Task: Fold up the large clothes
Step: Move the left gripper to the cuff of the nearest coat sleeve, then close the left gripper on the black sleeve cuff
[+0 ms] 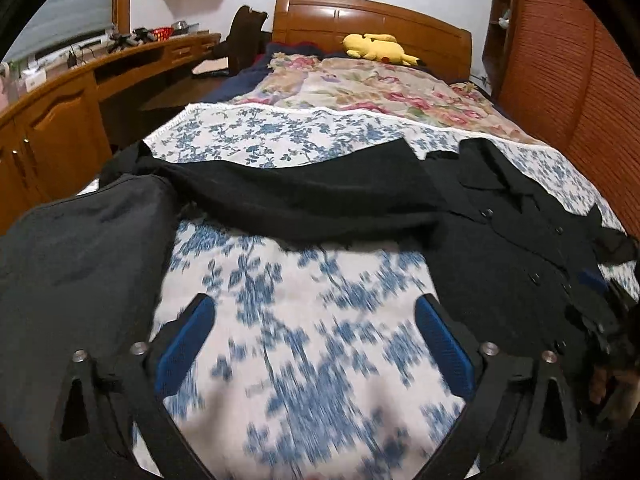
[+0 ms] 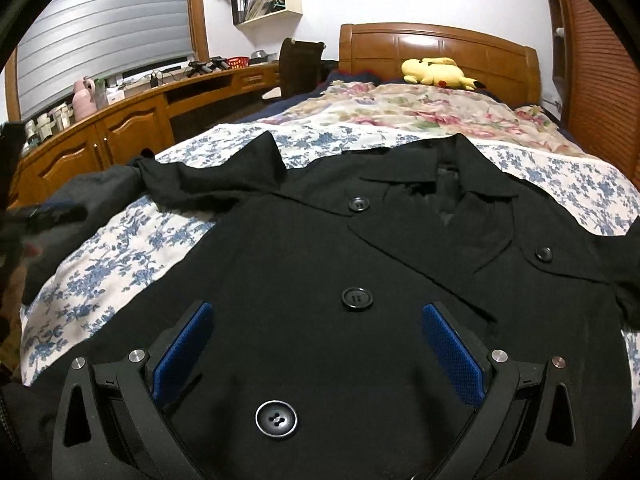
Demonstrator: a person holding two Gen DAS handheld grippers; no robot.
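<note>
Open bedspread [image 1: 304, 320] btwn coat [image 2: 320, 280] sleeves

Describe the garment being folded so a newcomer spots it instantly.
On the wooden-framed bed, over the blue-floral sheet, lies a black coat spread front-up. Unlike the dark grey garment at the bed's left edge, it has a collar and large round buttons.

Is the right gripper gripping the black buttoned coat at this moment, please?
No, the right gripper hovers with its blue pads spread wide apart above the black buttoned coat, pinching no cloth.
</note>
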